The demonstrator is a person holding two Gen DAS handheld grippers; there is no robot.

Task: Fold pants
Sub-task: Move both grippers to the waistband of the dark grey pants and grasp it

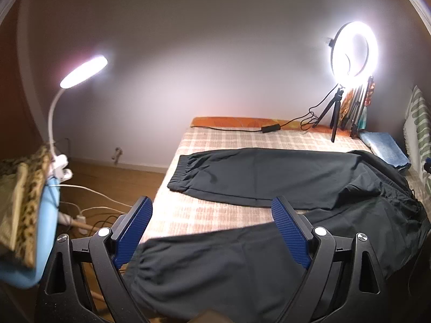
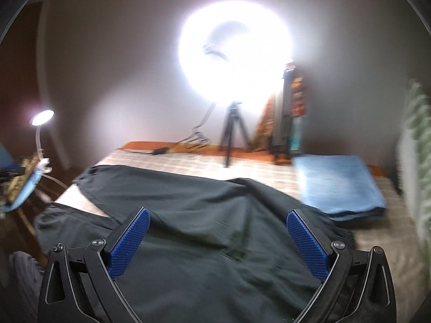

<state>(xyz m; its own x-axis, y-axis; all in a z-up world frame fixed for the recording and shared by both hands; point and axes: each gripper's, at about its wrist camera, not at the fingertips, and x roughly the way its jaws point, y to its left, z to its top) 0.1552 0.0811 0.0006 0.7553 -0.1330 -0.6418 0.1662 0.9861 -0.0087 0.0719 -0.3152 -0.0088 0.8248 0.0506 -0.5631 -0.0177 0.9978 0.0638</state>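
A: Where are the black jogger pants (image 1: 269,177) lying?

B: Spread across the bed (image 1: 215,140), on its checked cover. Seen from the left claw (image 1: 212,228), one leg stretches sideways ahead of the tips, its elastic cuff (image 1: 179,172) ahead and to the left. The other leg runs under and between the blue pads (image 1: 288,231), its gathered cuff low and left, close to the bed's edge.

A: And the left claw itself?

B: Fingers wide apart, nothing between them. It hangs above the nearer leg; whether it touches the cloth I cannot tell.

A: The right claw (image 2: 218,245)?

B: Also spread open, holding nothing. The right wrist view is blurred, but the upper part of the pants (image 2: 210,215) fills the space between and below its pads (image 2: 307,245).

A: What else is around?

B: Ahead and to the right of the right claw, a folded blue towel (image 2: 336,183) lies on the bed just beside the pants. Farther ahead, a lit ring light (image 2: 234,53) stands on a small black tripod (image 2: 233,132) at the far side of the bed. Far to the left, a white clip-on lamp (image 1: 83,71) glows, off the bed.
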